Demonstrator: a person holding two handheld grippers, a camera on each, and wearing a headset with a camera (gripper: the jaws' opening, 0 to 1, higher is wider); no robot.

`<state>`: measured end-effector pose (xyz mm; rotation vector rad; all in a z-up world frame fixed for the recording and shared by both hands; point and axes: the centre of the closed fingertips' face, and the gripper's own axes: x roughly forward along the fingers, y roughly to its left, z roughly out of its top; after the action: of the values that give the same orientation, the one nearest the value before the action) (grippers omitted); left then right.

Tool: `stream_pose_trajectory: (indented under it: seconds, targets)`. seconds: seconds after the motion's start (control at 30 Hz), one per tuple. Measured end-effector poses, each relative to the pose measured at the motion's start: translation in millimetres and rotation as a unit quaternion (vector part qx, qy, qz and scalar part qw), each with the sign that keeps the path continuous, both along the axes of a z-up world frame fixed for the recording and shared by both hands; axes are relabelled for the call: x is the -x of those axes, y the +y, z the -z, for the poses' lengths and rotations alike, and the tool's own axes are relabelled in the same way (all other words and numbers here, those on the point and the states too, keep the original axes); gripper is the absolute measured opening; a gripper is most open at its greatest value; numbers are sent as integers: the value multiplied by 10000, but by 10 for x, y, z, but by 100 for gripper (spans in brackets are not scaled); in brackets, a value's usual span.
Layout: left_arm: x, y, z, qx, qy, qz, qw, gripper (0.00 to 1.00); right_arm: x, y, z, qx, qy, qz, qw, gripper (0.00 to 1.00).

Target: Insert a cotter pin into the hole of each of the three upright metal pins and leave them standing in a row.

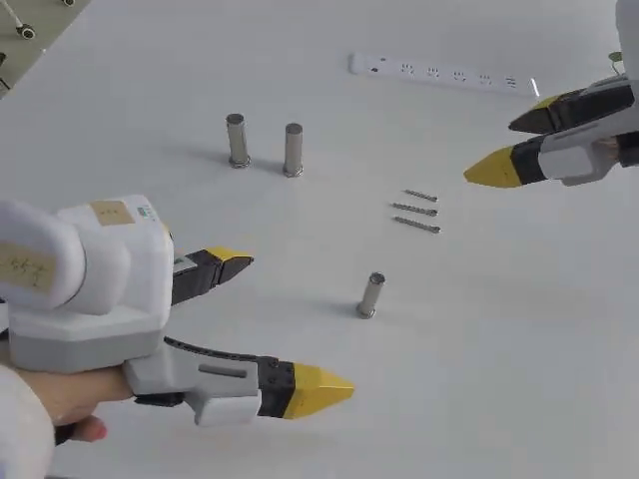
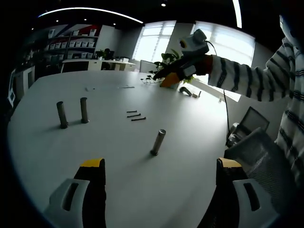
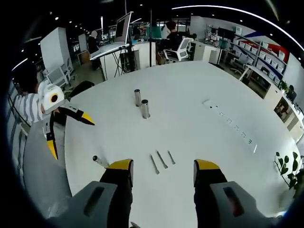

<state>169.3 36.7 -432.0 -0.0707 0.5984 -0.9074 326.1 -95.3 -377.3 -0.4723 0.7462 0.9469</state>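
Observation:
Three metal pins stand upright on the white table: two side by side at the back (image 1: 238, 140) (image 1: 293, 150) and a third (image 1: 370, 295) nearer me. The same pins show in the left gripper view (image 2: 62, 115) (image 2: 84, 110) (image 2: 158, 142) and the right gripper view (image 3: 137, 97) (image 3: 145, 109) (image 3: 99, 161). Three cotter pins (image 1: 415, 210) (image 2: 134, 115) (image 3: 162, 160) lie loose in a short stack between them. My left gripper (image 1: 290, 324) hovers open at the lower left, empty. My right gripper (image 1: 514, 145) is open at the upper right, above the table and empty.
A white power strip (image 1: 444, 75) lies along the far side of the table. Office desks, chairs and monitors (image 3: 121, 28) stand beyond the table edge. A striped sleeve (image 2: 247, 78) reaches in from the right in the left gripper view.

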Motion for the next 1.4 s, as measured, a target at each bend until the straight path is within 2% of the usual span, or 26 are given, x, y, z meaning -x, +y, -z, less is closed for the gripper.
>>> stream_pose_trajectory:
  seconds: [0.17, 0.3, 0.37, 0.43, 0.47, 0.67, 0.77, 0.9, 1.0, 1.1, 1.23, 1.4]
  targets:
    - [14, 17, 31, 7, 61, 0, 10000, 96, -98, 33, 137, 353, -41, -255, 9990, 37]
    - [10, 24, 38, 7, 75, -18, 10000, 96, -96, 123, 269, 413, 127, -516, 9977, 36]
    - [1, 22, 34, 34, 76, -39, 10000, 96, -95, 143, 344, 539, 180, -670, 9961, 35]
    - [1, 18, 57, 52, 149, -41, 9999, 96, -104, 155, 416, 673, 237, -781, 9944, 35]
    - [1, 19, 64, 46, 152, -40, 9999, 96, -109, 170, 434, 668, 263, -800, 9942, 35]
    - [-22, 21, 73, 43, 159, -78, 9998, 96, -195, 215, 568, 781, 389, -1001, 9911, 26]
    - [-35, 29, 70, 73, 169, -118, 9998, 96, -211, 218, 674, 886, 518, -1184, 9876, 22]
    - [-86, 81, 64, 163, 204, -329, 9991, 95, -289, 188, 800, 1080, 575, -1185, 9854, 15]
    - [-108, 94, 43, 215, 184, -401, 9988, 95, -343, 155, 868, 1260, 520, -1193, 9835, 10]
    - [-122, 97, 32, 239, 173, -422, 9987, 94, -349, 168, 930, 1269, 672, -1190, 9824, 9]
    - [-130, 102, 24, 253, 166, -436, 9986, 94, -347, 166, 1018, 1456, 747, -1297, 9780, 9]
    - [-119, 98, 23, 269, 169, -417, 9986, 93, -378, 164, 1104, 1542, 827, -1345, 9753, 7]
